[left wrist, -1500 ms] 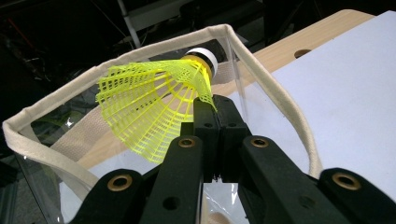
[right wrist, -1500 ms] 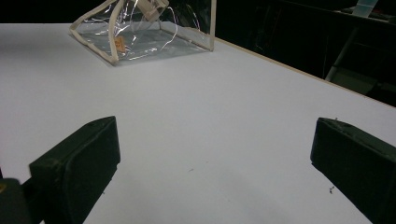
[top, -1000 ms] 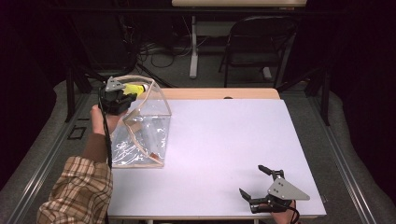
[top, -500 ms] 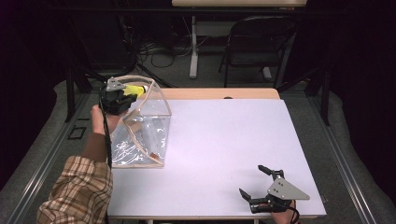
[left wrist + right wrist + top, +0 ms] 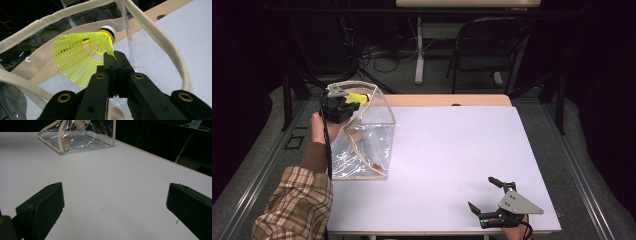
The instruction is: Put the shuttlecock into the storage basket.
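left claw clamped on edge of yellow shuttlecock, holding it up at open mouth of clear bag, far left on desk. right claw spread wide, nothing in it, parked near right corner, well apart from bag.

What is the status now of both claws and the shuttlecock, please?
Left claw shut on yellow plastic-mesh shuttlecock, above clear cream-trimmed plastic bag. Right claw open, resting on white table. Nothing in the way.
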Demonstrator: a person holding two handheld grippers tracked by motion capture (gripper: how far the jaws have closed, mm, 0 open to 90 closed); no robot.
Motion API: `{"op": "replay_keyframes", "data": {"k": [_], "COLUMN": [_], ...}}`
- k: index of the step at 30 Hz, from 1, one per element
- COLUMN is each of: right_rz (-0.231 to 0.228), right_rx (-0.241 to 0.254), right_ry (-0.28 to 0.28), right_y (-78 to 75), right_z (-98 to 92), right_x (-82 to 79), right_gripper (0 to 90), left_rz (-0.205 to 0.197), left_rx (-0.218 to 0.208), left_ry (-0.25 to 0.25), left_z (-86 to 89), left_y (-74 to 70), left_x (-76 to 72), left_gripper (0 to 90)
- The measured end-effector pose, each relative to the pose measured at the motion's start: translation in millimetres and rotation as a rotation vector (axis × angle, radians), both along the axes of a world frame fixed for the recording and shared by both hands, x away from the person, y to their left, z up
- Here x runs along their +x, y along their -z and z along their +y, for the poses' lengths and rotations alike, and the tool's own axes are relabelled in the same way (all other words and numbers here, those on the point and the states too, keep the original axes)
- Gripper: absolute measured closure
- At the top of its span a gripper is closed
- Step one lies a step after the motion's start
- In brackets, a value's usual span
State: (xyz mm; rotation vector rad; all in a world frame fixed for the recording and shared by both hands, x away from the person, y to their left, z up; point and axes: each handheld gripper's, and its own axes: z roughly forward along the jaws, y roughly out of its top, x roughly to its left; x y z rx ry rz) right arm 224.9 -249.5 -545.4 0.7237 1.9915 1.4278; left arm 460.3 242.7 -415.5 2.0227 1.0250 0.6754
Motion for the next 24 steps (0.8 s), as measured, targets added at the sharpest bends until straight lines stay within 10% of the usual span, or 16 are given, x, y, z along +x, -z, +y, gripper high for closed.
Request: {"op": "replay_keyframes", "data": {"k": [24], "right_rz": [0.001], "right_rx": [-0.001], "right_ry": [-0.001], "right_y": [0.1], "right_z": [0.2], "right_x": [0.0], "right_gripper": [1.0], "left_rz": [0.04], "left_rx": [-0.003], "left_ry": [0.018], "left_z": [2.2], "left_y": [7.7], "left_x": [6.6], "left_gripper": [89.2]}}
